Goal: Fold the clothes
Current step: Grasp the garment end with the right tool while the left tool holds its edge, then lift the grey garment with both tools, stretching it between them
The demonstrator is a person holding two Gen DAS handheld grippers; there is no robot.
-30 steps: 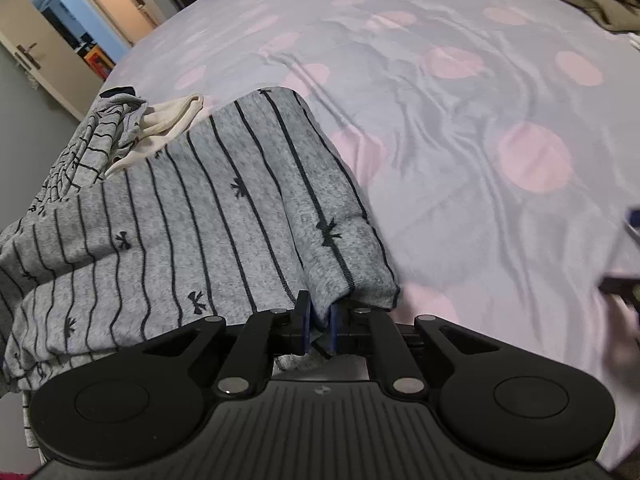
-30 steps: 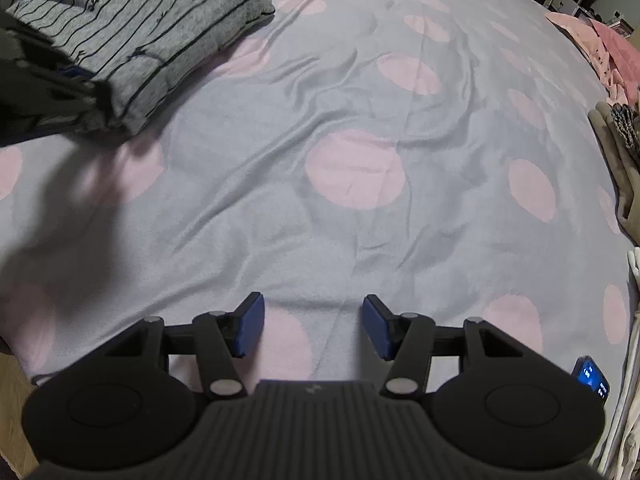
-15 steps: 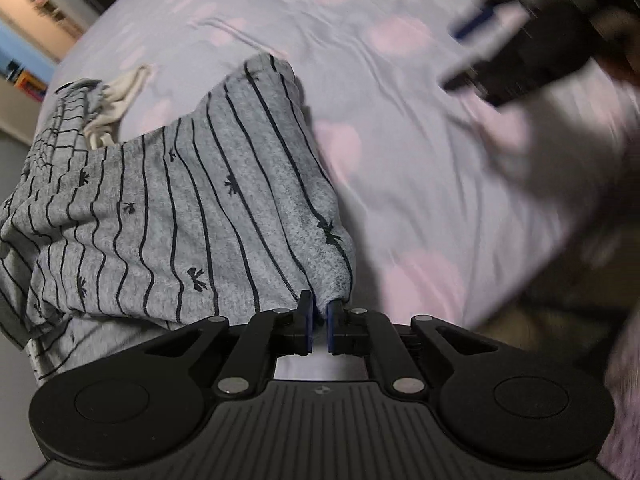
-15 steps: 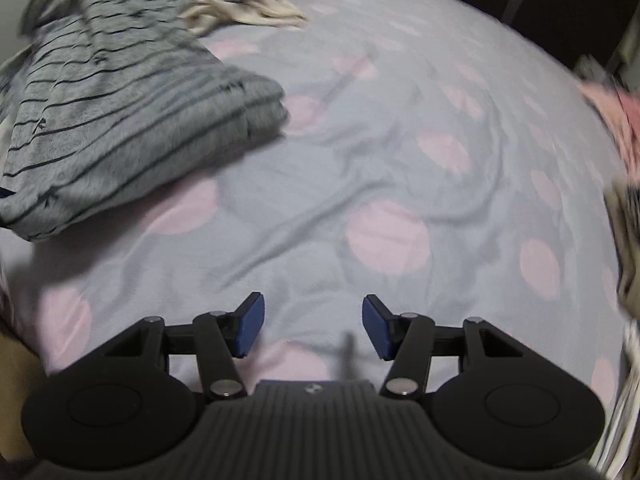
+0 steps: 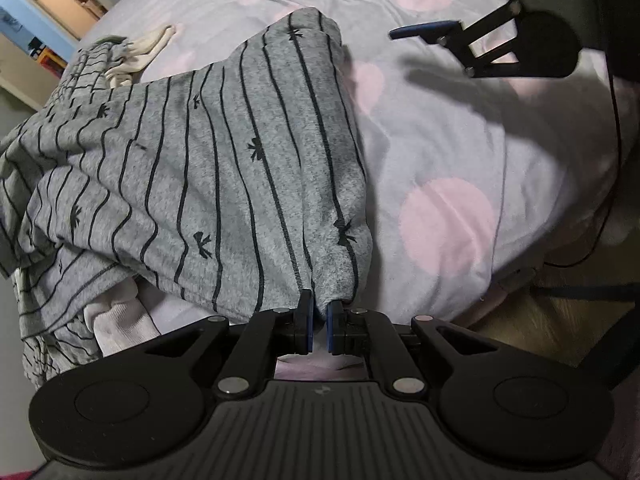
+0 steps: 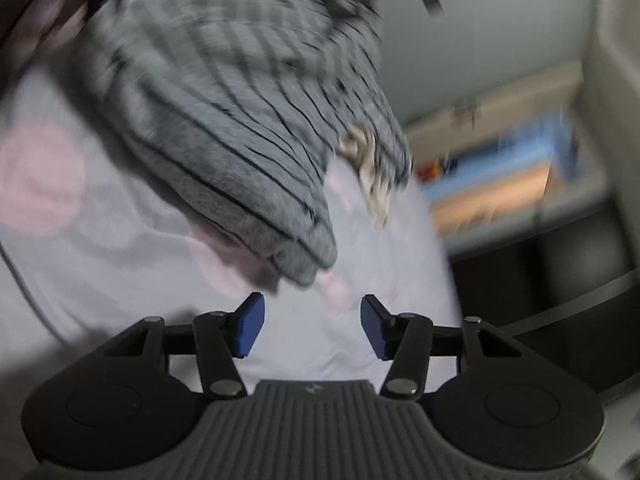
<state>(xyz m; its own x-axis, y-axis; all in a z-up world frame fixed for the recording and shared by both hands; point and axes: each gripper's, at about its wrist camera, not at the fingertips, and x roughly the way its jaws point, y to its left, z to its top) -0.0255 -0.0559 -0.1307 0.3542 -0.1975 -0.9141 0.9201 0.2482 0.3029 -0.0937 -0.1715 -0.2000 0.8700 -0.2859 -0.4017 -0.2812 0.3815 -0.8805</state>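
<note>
grey striped garment [image 5: 224,168] on dotted bedsheet [image 5: 460,140]; left gripper [image 5: 319,326] clamped on corner; right gripper [image 6: 312,330] spread wide, empty.

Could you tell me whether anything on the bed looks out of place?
Yes: a white garment is bunched under the striped garment near the bed's edge, and a cream one pokes out behind it.

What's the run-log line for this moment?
left gripper: shut on grey striped garment corner | right gripper: open, empty, near garment's far corner | surface: polka-dot bedsheet
</note>
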